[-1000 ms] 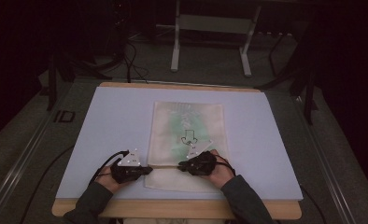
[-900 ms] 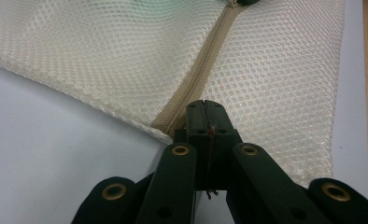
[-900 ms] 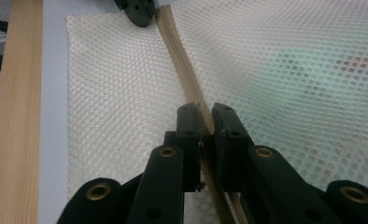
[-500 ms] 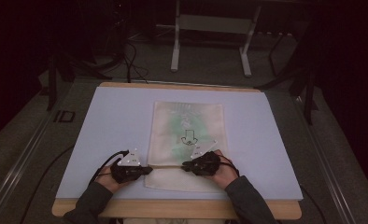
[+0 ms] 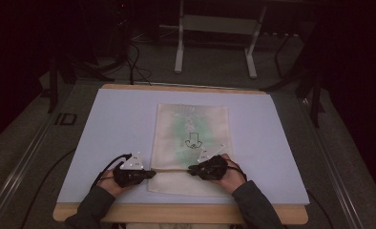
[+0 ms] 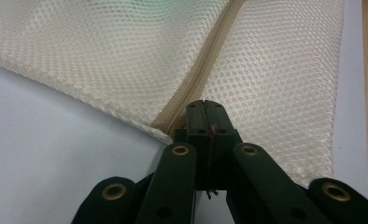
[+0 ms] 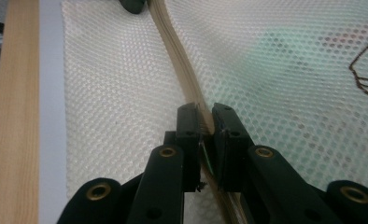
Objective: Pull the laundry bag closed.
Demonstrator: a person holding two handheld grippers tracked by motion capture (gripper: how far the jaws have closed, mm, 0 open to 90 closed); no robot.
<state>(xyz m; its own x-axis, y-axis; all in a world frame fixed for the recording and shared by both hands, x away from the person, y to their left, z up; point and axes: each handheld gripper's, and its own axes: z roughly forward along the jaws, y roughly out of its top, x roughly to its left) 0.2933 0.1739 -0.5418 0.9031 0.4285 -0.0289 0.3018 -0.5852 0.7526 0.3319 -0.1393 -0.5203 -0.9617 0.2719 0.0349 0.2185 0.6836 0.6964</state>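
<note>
With the mesh bag point(image 5: 191, 143) flat on the counter point(image 5: 105, 124), the left hand-held gripper point(image 6: 204, 108) clamped the zipper point(image 6: 205, 65) end to anchor it while the right hand-held gripper point(image 7: 205, 116) pinched the zipper farther along.

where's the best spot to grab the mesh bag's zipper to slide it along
Grip the raised tan zipper band itself, coming in level from the near edge. It runs as a firm ridge across the flat mesh bag. The right gripper pinches it so; the left gripper anchors its end.

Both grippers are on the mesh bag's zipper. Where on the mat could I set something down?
Bare mat lies left of the mesh bag and again right of it, out to the mat's edges. The near edge is crowded: left gripper and right gripper pinch the zipper there.
</note>
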